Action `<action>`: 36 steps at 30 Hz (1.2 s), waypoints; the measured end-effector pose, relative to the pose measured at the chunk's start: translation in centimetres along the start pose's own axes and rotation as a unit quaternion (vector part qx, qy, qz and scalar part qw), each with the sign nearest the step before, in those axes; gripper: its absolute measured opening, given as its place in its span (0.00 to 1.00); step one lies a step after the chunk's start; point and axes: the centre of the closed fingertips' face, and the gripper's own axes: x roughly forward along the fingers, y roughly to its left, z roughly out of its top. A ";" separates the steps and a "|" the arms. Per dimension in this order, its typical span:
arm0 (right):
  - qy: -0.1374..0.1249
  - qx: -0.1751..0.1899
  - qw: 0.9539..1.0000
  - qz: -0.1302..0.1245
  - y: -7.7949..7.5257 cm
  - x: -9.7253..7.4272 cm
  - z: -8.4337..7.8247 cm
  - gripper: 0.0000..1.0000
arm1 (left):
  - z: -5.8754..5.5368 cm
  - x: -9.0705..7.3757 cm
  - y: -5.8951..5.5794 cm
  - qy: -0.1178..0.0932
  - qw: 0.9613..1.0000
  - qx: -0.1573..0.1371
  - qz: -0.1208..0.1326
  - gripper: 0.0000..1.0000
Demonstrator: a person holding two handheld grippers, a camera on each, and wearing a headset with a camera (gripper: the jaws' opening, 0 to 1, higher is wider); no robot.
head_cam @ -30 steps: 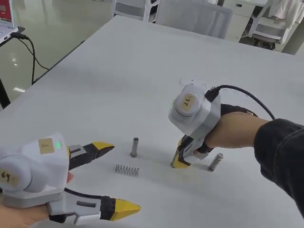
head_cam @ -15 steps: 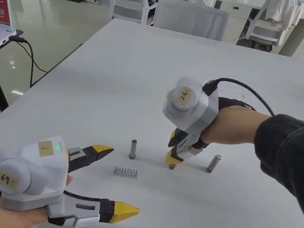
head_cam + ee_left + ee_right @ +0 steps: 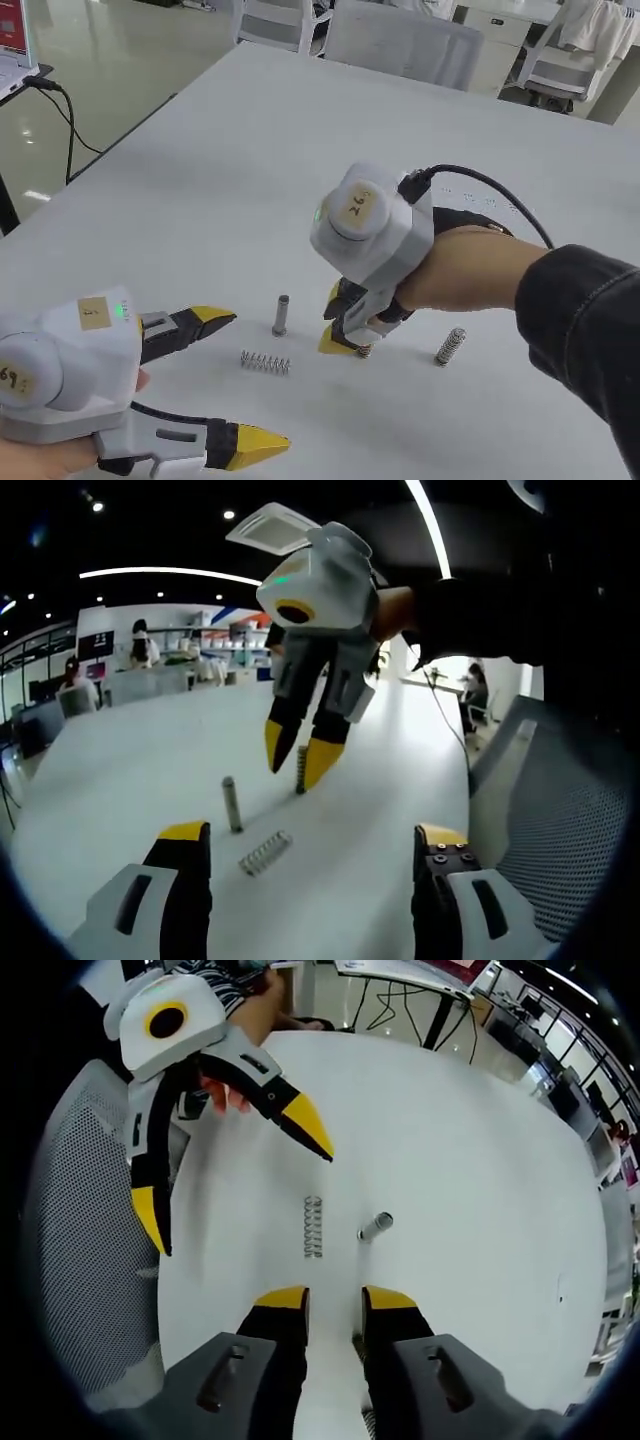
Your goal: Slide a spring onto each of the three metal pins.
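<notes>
A bare metal pin (image 3: pixel 282 313) stands upright mid-table, with a loose spring (image 3: pixel 265 362) lying just in front of it. My right gripper (image 3: pixel 342 335) points down at the table, jaws a little apart and holding nothing. A pin with a spring on it (image 3: pixel 364 350) stands at its tips; in the left gripper view this sprung pin (image 3: pixel 300 769) shows between the right gripper's (image 3: pixel 299 756) yellow tips. Another sprung pin (image 3: pixel 451 345) stands further right. My left gripper (image 3: pixel 240 380) hovers open at the near left, aimed at the loose spring (image 3: pixel 264 851) and bare pin (image 3: pixel 231 802).
The white table (image 3: pixel 300 150) stretches far back, with chairs (image 3: pixel 405 40) beyond its far edge. A black cable (image 3: pixel 490 195) trails from the right gripper. The table's left edge drops to the floor, where a cord (image 3: pixel 65 115) hangs. A mesh chair (image 3: pixel 90 1260) sits near me.
My right gripper has shifted left along the table and its jaws have parted slightly, uncovering the sprung pin at its tips. The left gripper has barely moved.
</notes>
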 end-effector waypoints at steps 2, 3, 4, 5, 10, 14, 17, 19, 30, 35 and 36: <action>-0.001 -0.002 1.000 0.004 0.3 0.3 0.3 0.18 | 0.0 0.0 0.0 0.001 1.000 0.000 0.000 0.79; -0.002 -0.004 1.000 0.007 0.5 0.5 0.5 0.18 | -0.1 0.0 0.0 0.001 1.000 -0.001 0.000 0.79; -0.002 -0.004 1.000 0.009 0.7 0.6 0.6 0.18 | -0.1 0.1 0.0 0.001 1.000 -0.001 -0.001 0.79; -0.003 -0.005 1.000 0.011 0.8 0.7 0.8 0.17 | -0.1 0.1 0.0 0.001 1.000 -0.002 -0.001 0.79; -0.006 -0.006 1.000 0.020 1.5 1.7 1.4 0.15 | -0.2 0.0 0.1 0.002 1.000 -0.002 -0.001 0.78; -0.005 -0.005 1.000 0.023 1.8 2.6 1.4 0.12 | -0.3 0.0 0.1 0.002 1.000 -0.004 0.000 0.78; -0.004 -0.003 1.000 0.025 1.9 3.2 1.4 0.12 | -0.5 0.0 0.1 0.004 1.000 -0.005 0.000 0.78; -0.003 -0.002 1.000 0.025 1.8 3.5 1.3 0.11 | -0.5 0.0 0.2 0.004 1.000 -0.005 0.000 0.77; 0.003 0.002 1.000 0.026 1.6 4.6 1.3 0.10 | -0.7 0.0 0.4 0.004 1.000 -0.007 0.001 0.76; 0.009 0.002 1.000 0.029 1.7 5.1 1.1 0.09 | -0.8 -0.1 0.5 0.005 1.000 -0.008 0.002 0.76; 0.012 0.000 0.999 0.029 1.7 5.2 1.0 0.09 | -0.8 -0.1 0.5 0.005 1.000 -0.008 0.002 0.76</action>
